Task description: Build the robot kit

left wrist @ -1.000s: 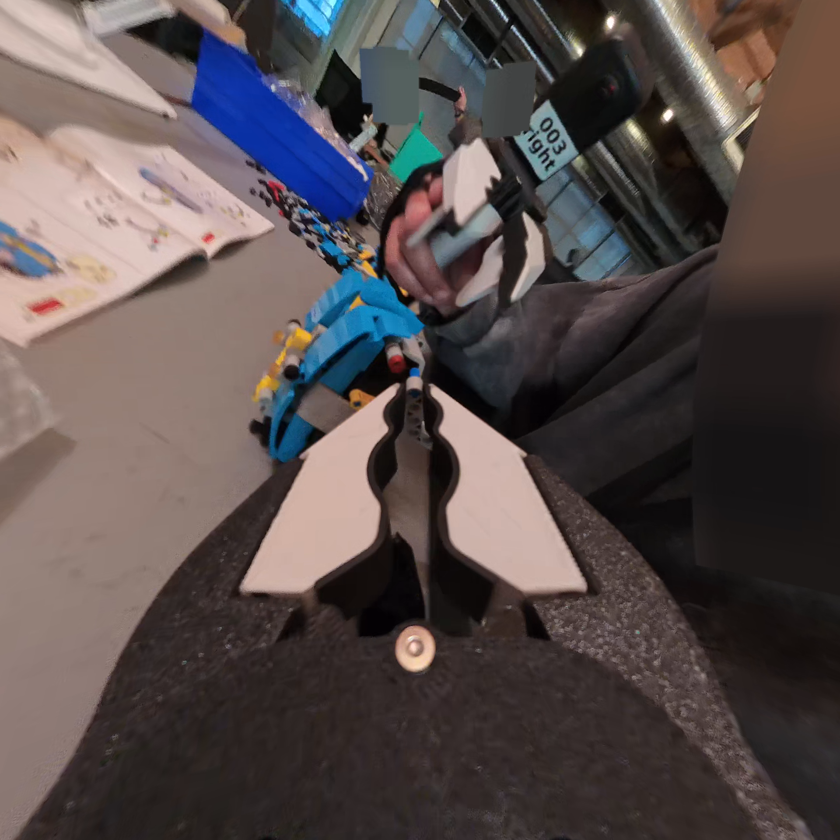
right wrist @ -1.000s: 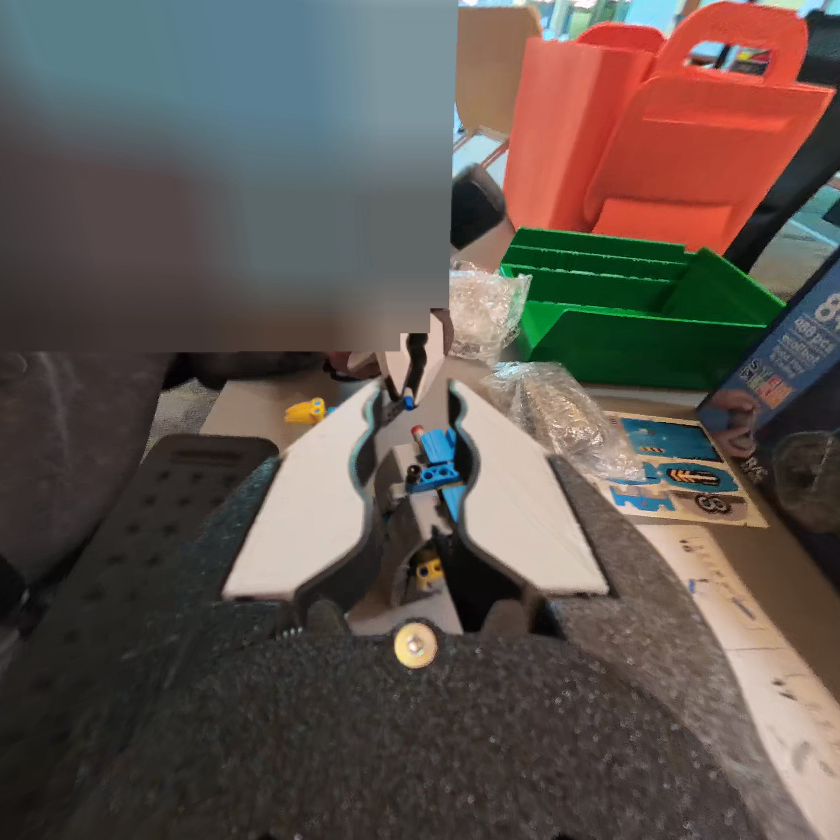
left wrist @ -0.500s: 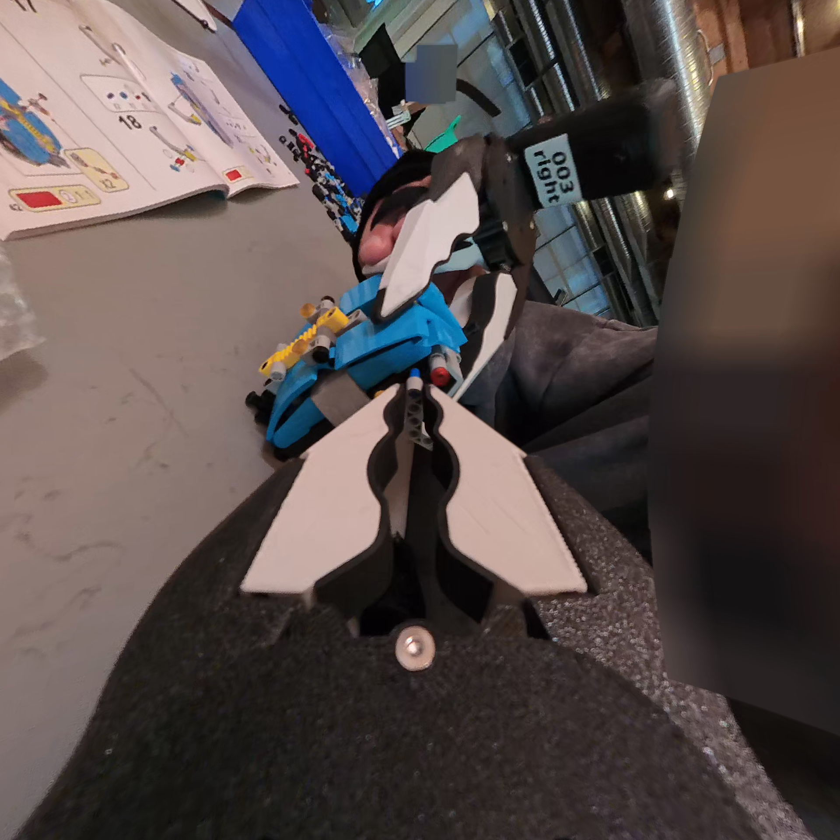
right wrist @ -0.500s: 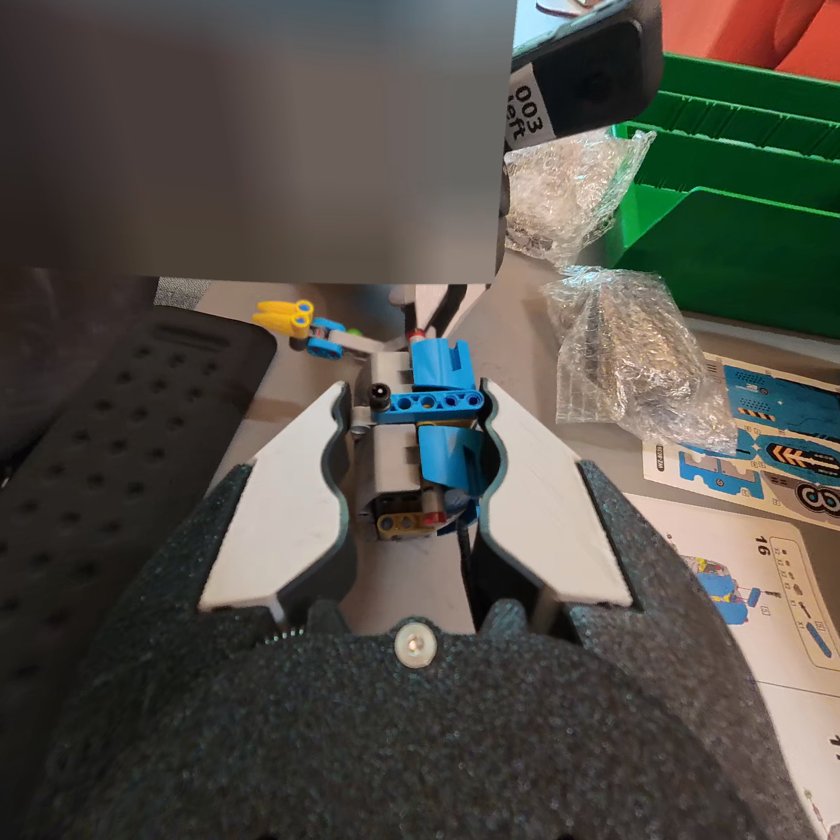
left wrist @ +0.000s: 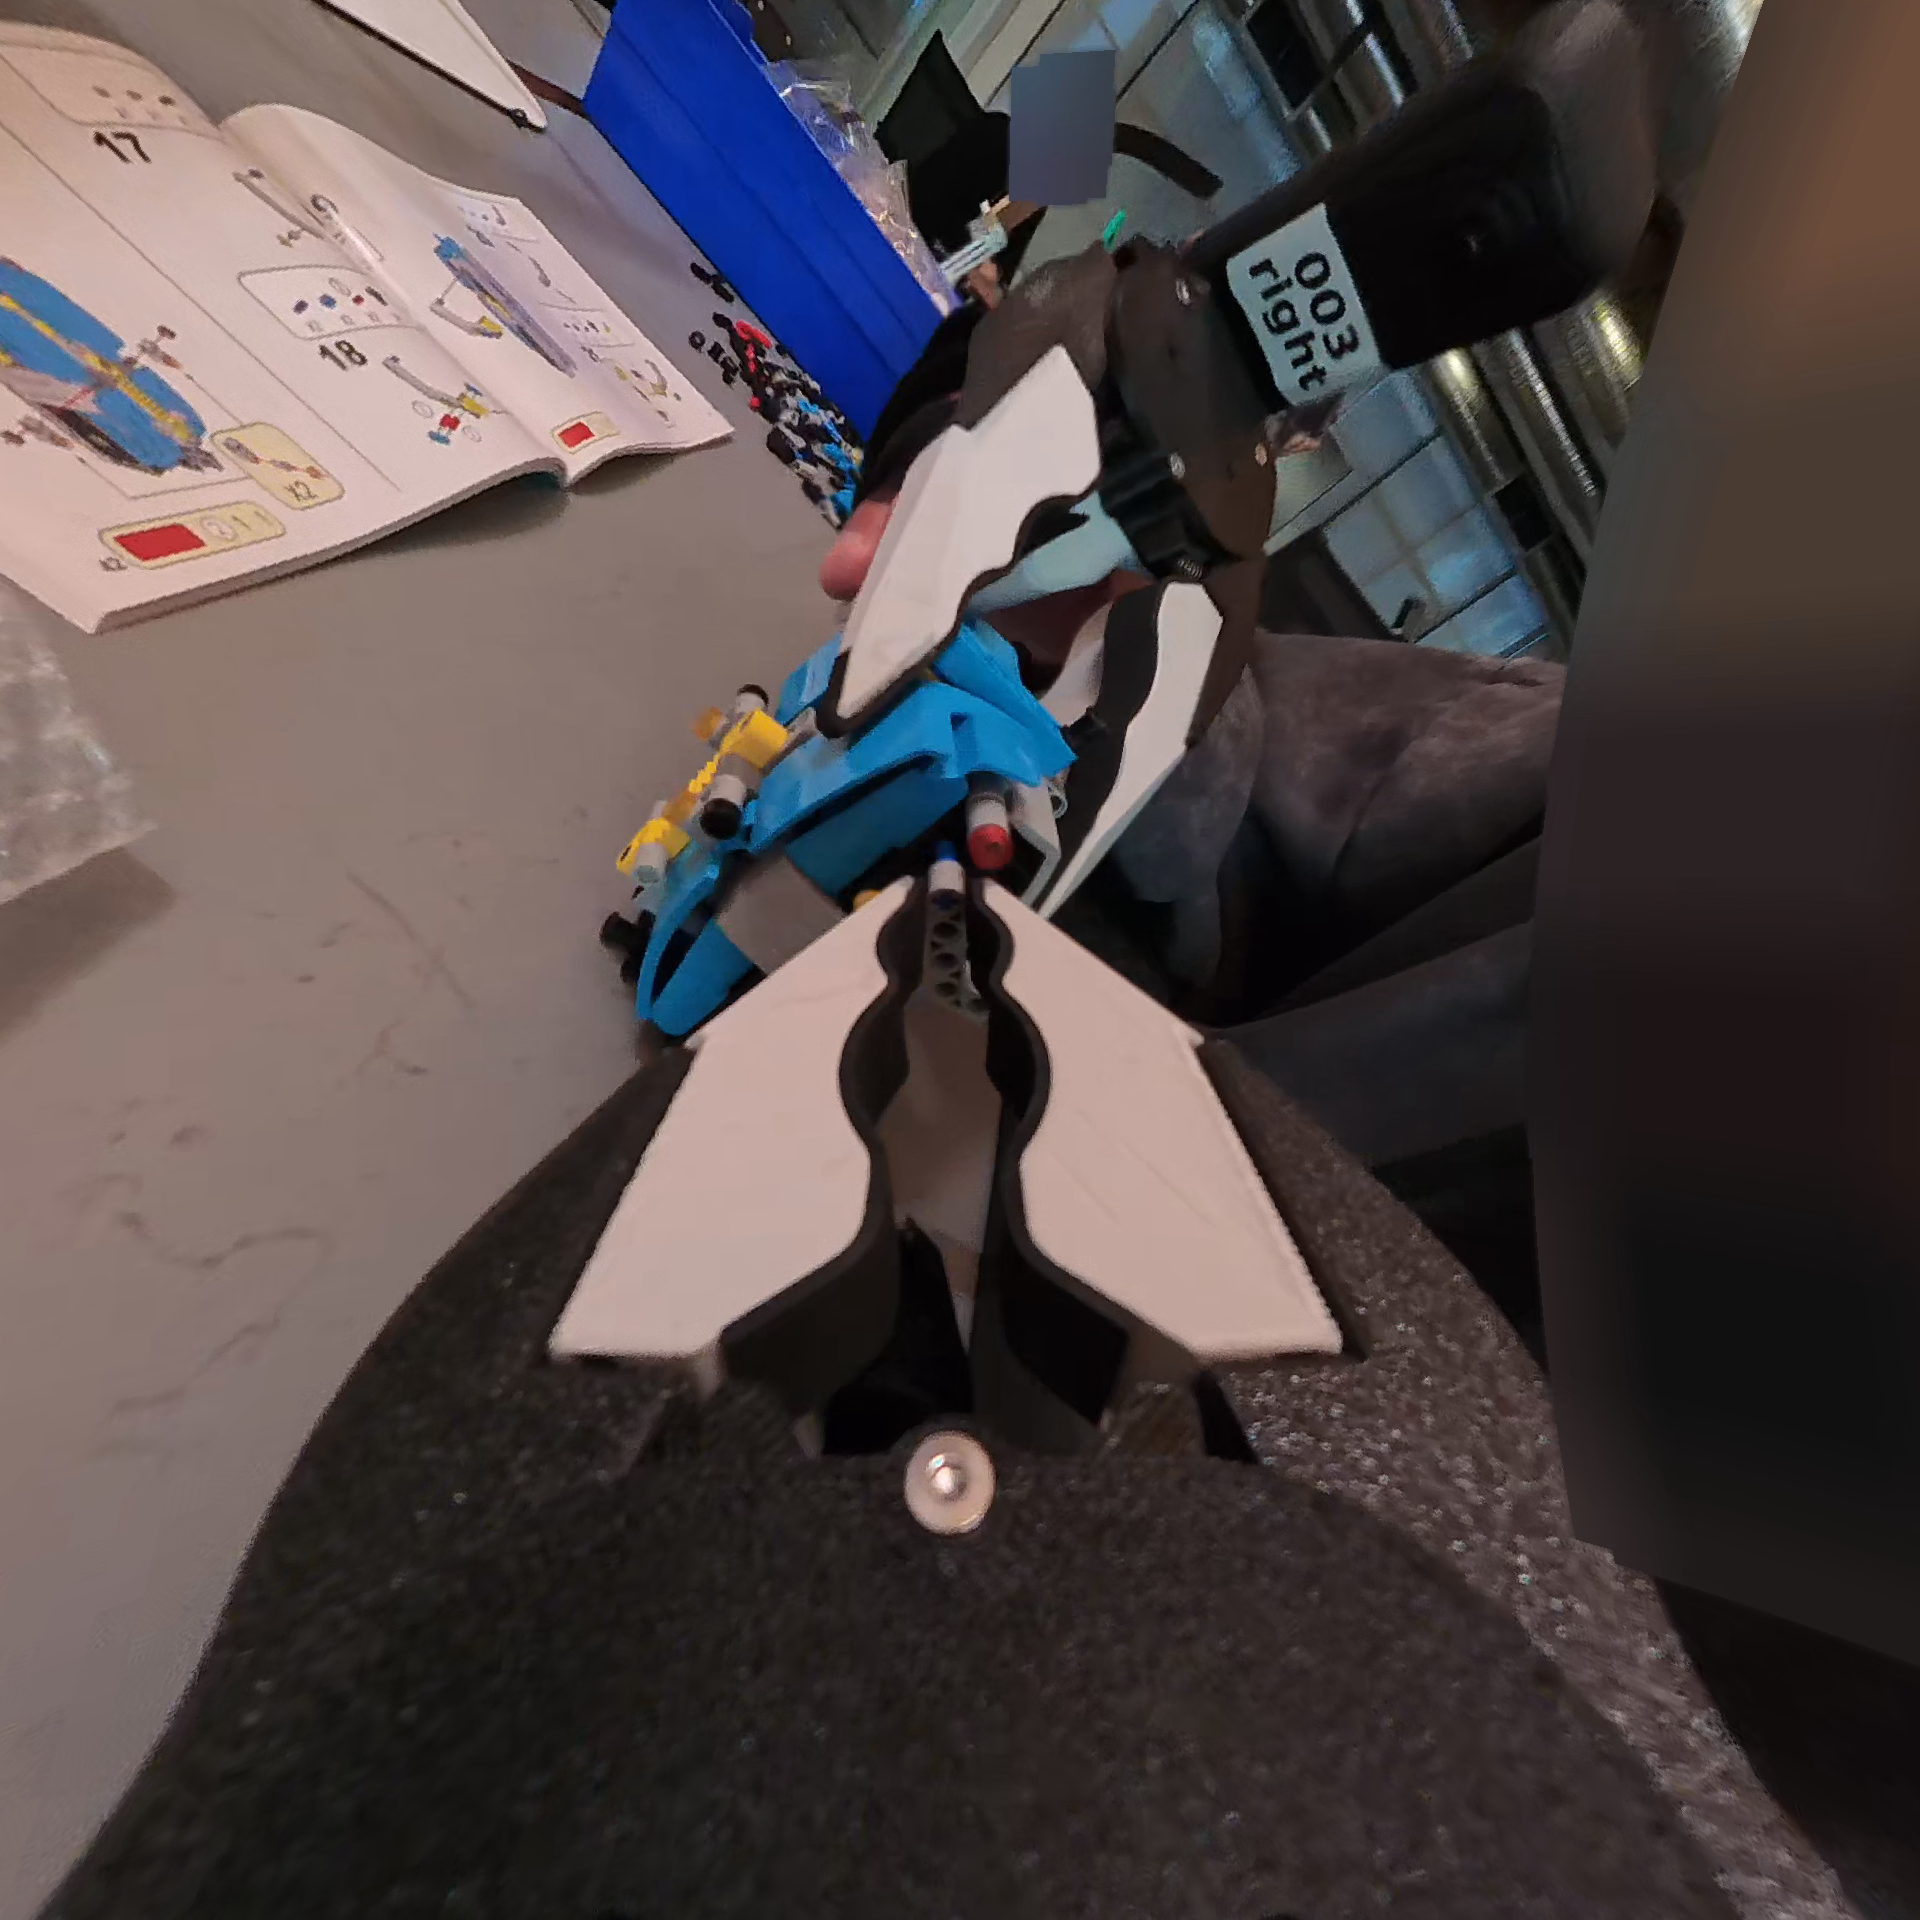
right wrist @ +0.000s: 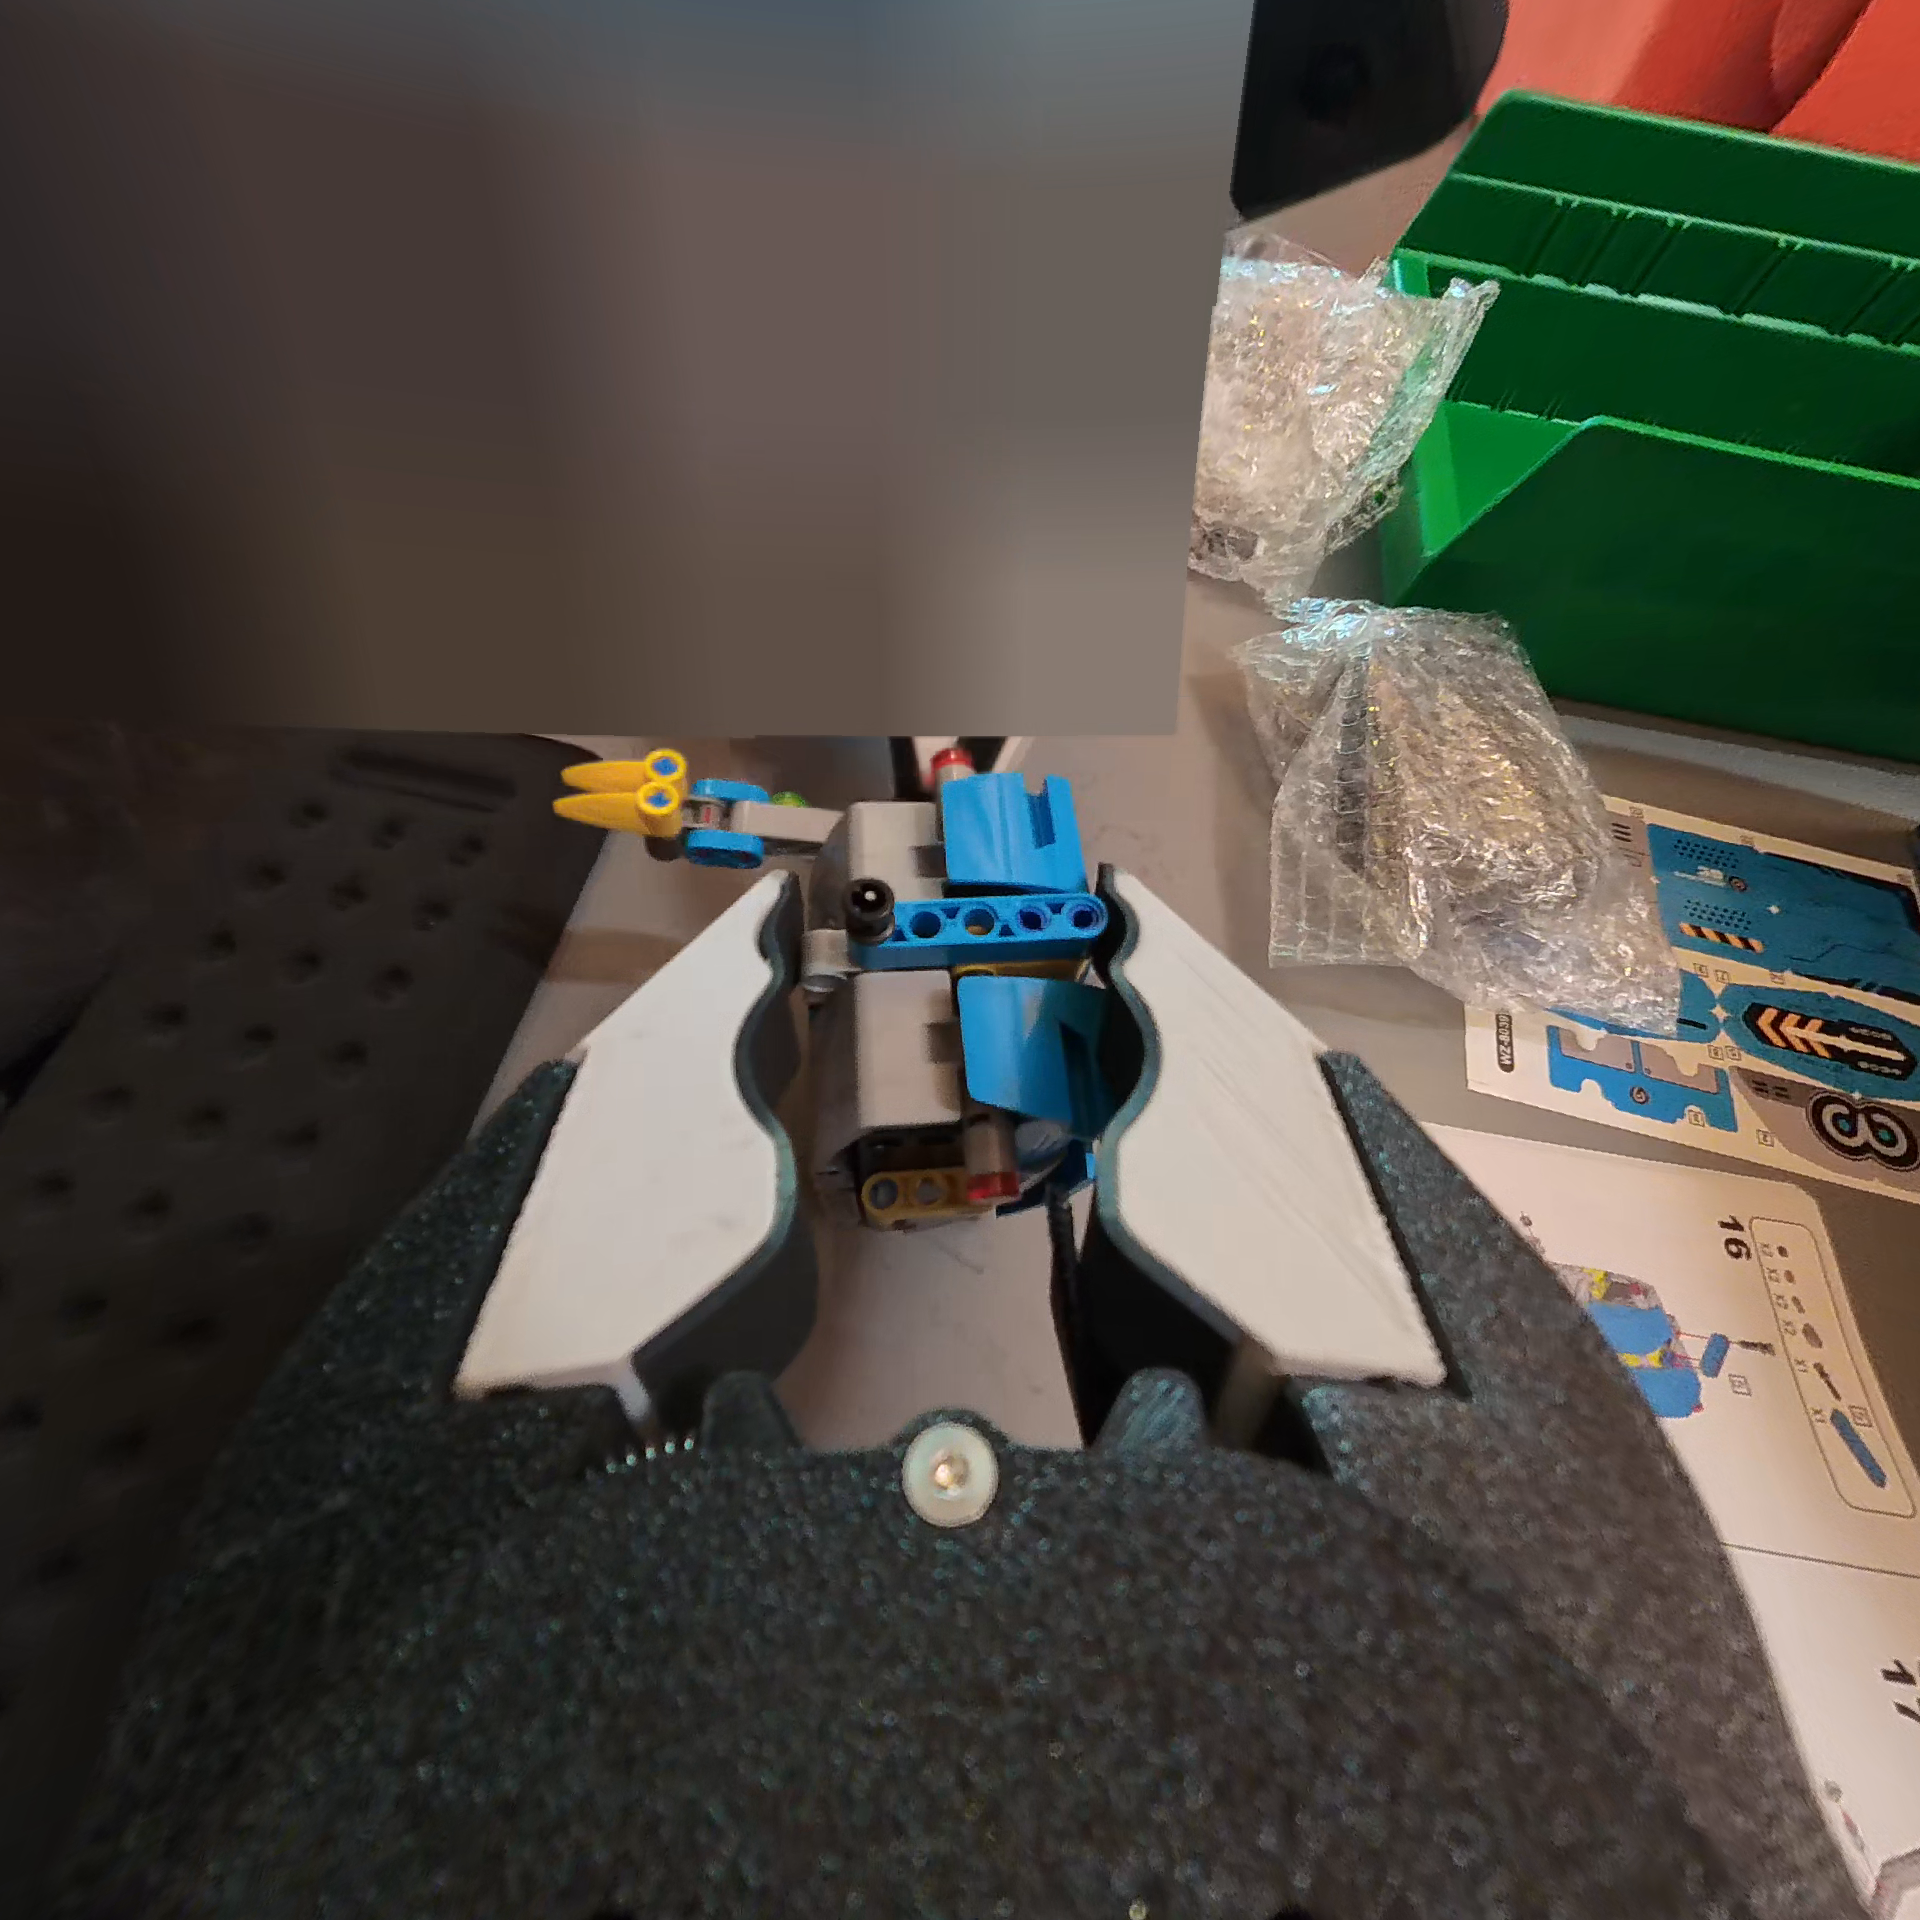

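We're looking across a grey table (left wrist: pixel 260 935) that's carrying pretty much everything. A green bin (right wrist: pixel 1683 436) is sitting at the far right in the right wrist view, a blue bin (left wrist: pixel 758 197) is standing at the back in the left wrist view, and an open instruction booklet (left wrist: pixel 312 343) is lying flat near it. Two crinkly clear bags (right wrist: pixel 1434 810) are resting beside the green bin, and the nearer one is partly lying on a sticker sheet (right wrist: pixel 1787 1018).

The blue and grey brick model (right wrist: pixel 935 1039) is sitting on the table near its edge, right between both tools. Our right gripper (right wrist: pixel 945 894) is straddling it with jaws spread fairly wide; the right finger (right wrist: pixel 1226 1122) is looking like it's touching the blue side, while the left one is sitting just off the grey block, so we can't tell if it's actually gripping.

Our left gripper (left wrist: pixel 948 894) is pinching a small dark holed beam (left wrist: pixel 951 956) with its jaws nearly closed, and the beam's tip is poking out right by the model's red-tipped pin (left wrist: pixel 989 842).
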Motion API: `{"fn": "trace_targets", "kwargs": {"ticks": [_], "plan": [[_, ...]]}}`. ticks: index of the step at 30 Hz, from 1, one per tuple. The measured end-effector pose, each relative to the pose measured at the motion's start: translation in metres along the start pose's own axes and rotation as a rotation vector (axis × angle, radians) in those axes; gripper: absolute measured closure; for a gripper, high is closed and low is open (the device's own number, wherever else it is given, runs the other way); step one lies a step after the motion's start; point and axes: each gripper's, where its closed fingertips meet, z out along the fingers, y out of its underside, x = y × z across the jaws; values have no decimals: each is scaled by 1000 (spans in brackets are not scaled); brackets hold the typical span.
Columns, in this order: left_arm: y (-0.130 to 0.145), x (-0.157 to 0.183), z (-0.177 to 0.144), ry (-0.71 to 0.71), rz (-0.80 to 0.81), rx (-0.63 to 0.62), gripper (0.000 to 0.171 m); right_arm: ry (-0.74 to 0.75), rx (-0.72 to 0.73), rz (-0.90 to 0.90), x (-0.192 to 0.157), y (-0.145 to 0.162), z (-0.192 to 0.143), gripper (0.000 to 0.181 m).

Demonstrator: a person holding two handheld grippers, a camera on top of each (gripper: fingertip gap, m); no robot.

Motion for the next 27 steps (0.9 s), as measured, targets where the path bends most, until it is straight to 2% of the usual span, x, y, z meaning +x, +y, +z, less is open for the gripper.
{"fn": "trace_targets", "kwargs": {"ticks": [8, 14, 27], "plan": [[-4, -4, -1, -120, 170, 15, 165, 3, -8, -3, -1, 0, 1, 126], [-2, 2, -2, -66, 123, 15, 165, 1, -3, 5, -1, -1, 1, 126], [-2, 2, -1, -97, 147, -10, 165, 3, -44, 5, -2, 0, 2, 126]]}}
